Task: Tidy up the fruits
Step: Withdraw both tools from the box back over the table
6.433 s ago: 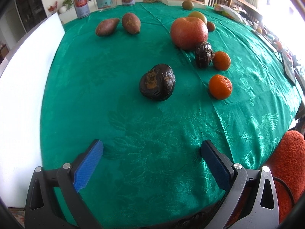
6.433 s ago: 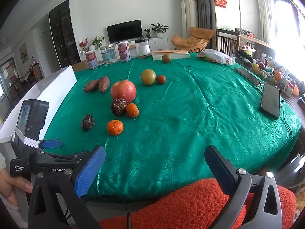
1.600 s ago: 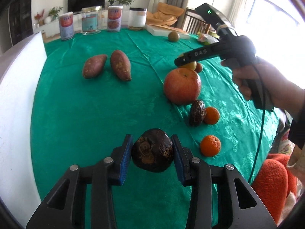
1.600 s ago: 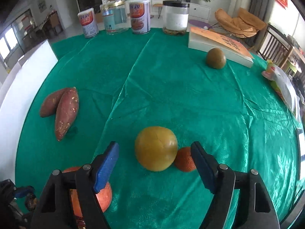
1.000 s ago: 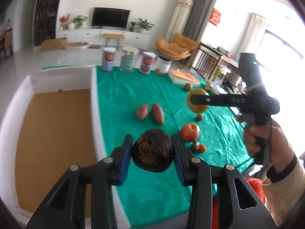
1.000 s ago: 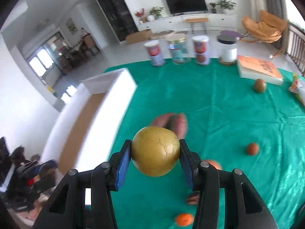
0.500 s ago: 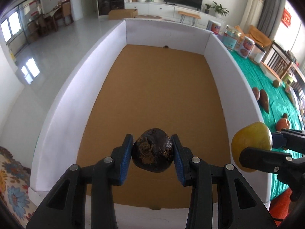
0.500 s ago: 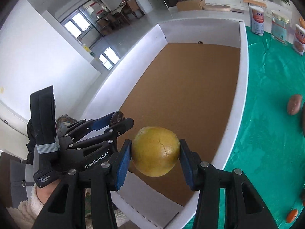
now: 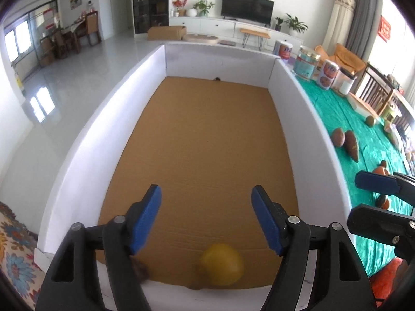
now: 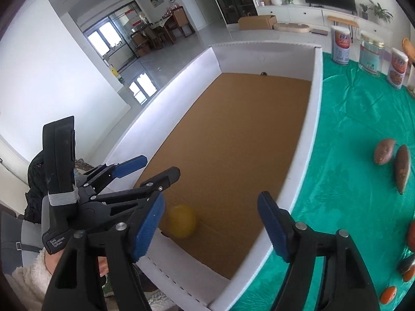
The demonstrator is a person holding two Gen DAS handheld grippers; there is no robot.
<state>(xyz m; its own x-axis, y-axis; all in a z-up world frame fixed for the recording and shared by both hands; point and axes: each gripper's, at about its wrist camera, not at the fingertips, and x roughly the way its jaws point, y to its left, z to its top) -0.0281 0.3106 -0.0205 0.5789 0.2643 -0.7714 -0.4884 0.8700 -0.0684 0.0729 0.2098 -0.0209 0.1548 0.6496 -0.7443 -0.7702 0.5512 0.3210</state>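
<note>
A large white-walled box with a brown cardboard floor stands beside the green table. A yellow round fruit lies on the box floor near the front wall; it also shows in the right wrist view. A dark brown fruit lies blurred by the front wall, partly hidden behind my left finger. My left gripper is open and empty above the box's near end. My right gripper is open and empty over the box's near right corner, and it shows at the right in the left wrist view.
On the green tablecloth to the right lie two sweet potatoes, small oranges, a dark fruit and a red fruit. Several tins stand at the table's far end. The box's wall separates box and table.
Both grippers have opened. The dark fruit and the yellow fruit have dropped from the jaws onto the box floor near the front wall.
</note>
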